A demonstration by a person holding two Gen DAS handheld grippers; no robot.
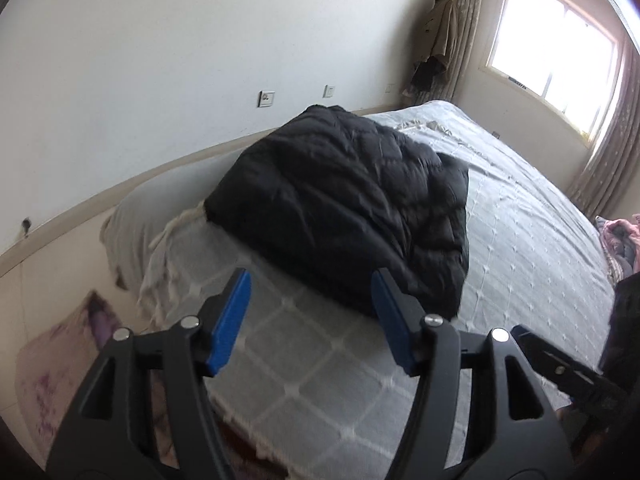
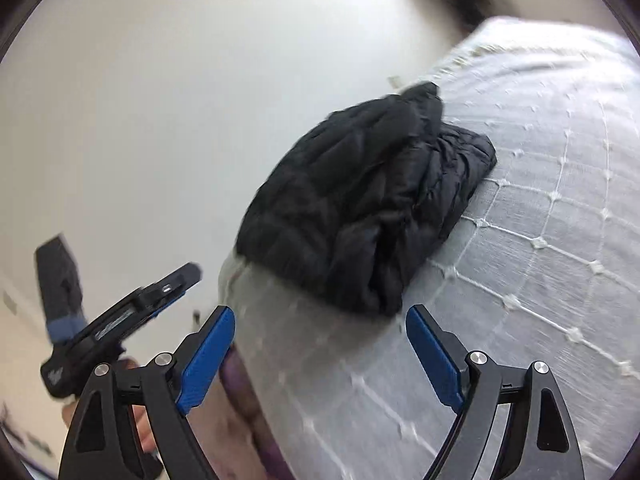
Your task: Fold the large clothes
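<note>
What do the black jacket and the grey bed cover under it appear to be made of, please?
Black jacket: seemingly a padded synthetic shell, like nylon or polyester; it is puffy, with stitched quilt lines and a faint sheen on its creases.

Grey bed cover: apparently woven cotton-like cloth, matte, with a raised white diamond grid, small tufts at the crossings and a fringed edge. Neither fibre is certain by sight.

The folded jacket (image 1: 344, 204) lies on the bed (image 1: 520, 240), just ahead of the left hand-held gripper (image 1: 311, 322) and apart from its fingertips. Behind the jacket stands the wall (image 1: 160, 60). A pillow (image 1: 132, 232) lies to the left of the jacket. The right hand-held gripper (image 2: 320, 354) is before the jacket too, with the left one at its left side.
</note>
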